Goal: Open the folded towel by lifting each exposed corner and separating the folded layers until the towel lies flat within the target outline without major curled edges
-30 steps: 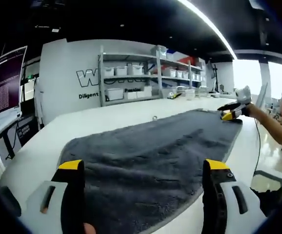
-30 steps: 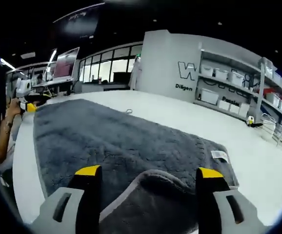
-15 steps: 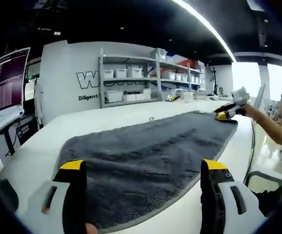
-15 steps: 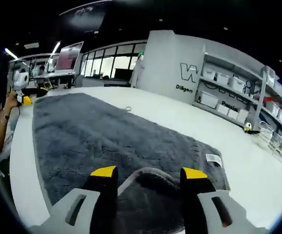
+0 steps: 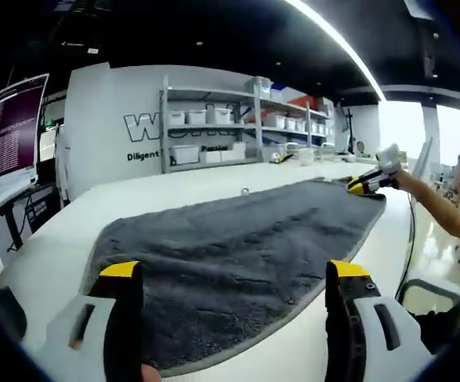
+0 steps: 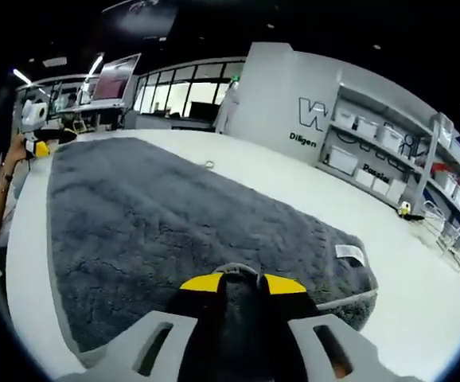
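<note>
Right gripper (image 6: 239,280): jaws nearly together, pinching a raised fold of the towel (image 6: 174,215) at 6 o'clock in the right gripper view. Left gripper (image 5: 234,274): jaws spread wide, nothing between them, hovering over the near towel edge at 6 o'clock in the left gripper view.

Towel is dark grey, spread long across the white table (image 5: 214,179); white label (image 6: 349,253) sits at 3 o'clock in the right gripper view. In the left gripper view the right gripper shows at 2 o'clock, on the towel's far corner.

To do this step well, I'd say: keep the pinch on the top layer only, lift low, and peel outward toward the bare table (yanking high would likely drag the whole towel). The open left gripper could pin the near edge.

Versus 1.0 s ago: right jaws were wide apart straddling the fold, half-closed at 0.5 s, now clamped. Left jaws unchanged; its view shifted slightly.
</note>
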`<move>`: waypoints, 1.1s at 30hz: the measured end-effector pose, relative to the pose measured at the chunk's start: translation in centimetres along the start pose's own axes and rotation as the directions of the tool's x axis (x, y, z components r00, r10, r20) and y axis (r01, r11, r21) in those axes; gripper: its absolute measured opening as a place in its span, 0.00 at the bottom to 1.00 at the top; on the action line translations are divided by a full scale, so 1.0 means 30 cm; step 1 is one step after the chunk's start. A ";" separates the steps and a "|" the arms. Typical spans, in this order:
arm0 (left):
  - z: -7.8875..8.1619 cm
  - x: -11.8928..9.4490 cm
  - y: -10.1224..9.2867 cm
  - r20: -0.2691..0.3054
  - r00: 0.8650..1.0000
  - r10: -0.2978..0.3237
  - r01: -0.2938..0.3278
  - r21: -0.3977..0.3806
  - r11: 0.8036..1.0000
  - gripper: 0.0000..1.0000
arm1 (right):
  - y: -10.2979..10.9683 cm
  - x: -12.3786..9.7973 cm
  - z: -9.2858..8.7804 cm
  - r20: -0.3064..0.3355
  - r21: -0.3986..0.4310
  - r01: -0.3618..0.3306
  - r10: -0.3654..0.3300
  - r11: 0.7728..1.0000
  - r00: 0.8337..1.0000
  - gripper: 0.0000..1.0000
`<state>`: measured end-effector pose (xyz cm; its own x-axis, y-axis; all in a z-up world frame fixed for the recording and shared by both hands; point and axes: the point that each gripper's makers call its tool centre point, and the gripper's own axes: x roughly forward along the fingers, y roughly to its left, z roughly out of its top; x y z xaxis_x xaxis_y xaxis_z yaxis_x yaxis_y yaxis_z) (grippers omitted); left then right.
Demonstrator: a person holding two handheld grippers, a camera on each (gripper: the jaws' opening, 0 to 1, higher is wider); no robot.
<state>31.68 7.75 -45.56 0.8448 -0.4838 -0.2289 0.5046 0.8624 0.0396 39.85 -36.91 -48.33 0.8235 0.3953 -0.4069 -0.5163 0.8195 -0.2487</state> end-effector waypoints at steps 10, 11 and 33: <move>-0.009 -0.007 -0.002 -0.002 1.000 0.007 -0.007 -0.005 1.000 0.92 | -0.036 -0.051 0.013 0.068 0.031 0.042 -0.044 0.999 0.997 0.00; -0.011 -0.008 -0.003 -0.003 1.000 0.008 -0.008 -0.003 1.000 0.92 | -0.041 -0.058 0.016 0.078 0.038 0.047 -0.050 0.998 0.996 0.00; -0.004 -0.025 -0.049 0.000 1.000 -0.010 0.010 0.016 1.000 0.92 | -0.168 -0.310 -0.118 0.172 0.217 0.094 -0.133 0.972 0.976 0.00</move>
<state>30.29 6.86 -45.58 0.8398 -0.4920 -0.2295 0.5155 0.8552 0.0532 33.95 -46.18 -46.39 0.9129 0.3484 -0.2127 -0.3733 0.9234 -0.0895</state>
